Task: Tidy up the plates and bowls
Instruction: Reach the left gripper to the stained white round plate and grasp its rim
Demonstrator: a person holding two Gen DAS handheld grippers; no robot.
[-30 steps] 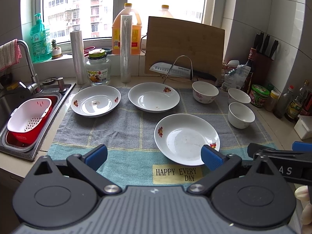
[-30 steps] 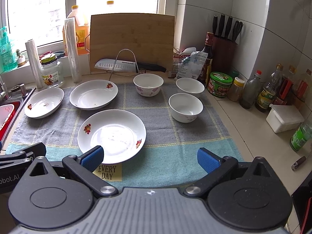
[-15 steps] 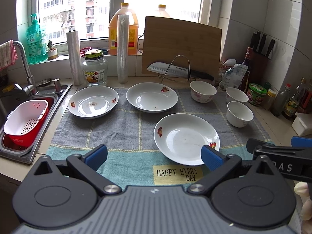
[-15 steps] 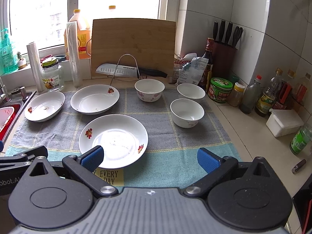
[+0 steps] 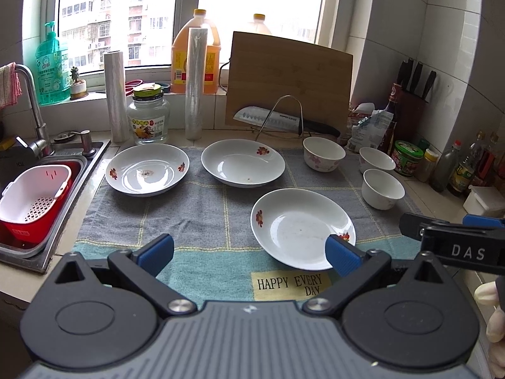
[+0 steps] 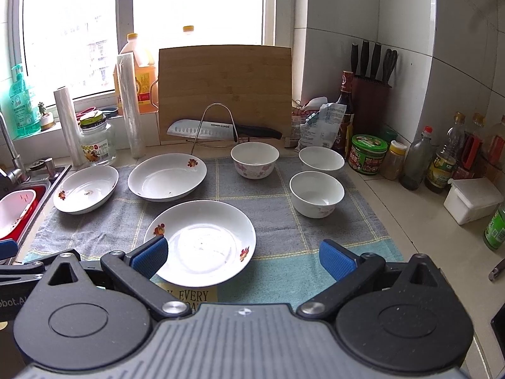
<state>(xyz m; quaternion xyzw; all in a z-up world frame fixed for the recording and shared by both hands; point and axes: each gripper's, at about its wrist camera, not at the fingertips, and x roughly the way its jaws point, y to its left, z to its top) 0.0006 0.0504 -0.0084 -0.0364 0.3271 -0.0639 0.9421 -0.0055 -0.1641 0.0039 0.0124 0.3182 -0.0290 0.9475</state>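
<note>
Three plates (image 5: 303, 227) apart, towel (image 5: 205, 208) between

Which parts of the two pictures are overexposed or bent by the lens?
Left wrist view: the window is blown out on the right, and the wall tiles curve. Right wrist view: the window is almost all white; the nearest plate shows glare.

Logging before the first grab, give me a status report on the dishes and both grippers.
Left gripper and right gripper: jaws open, empty. Three plates and three bowls lie separate on the towel, none stacked. Nothing in the way.
</note>
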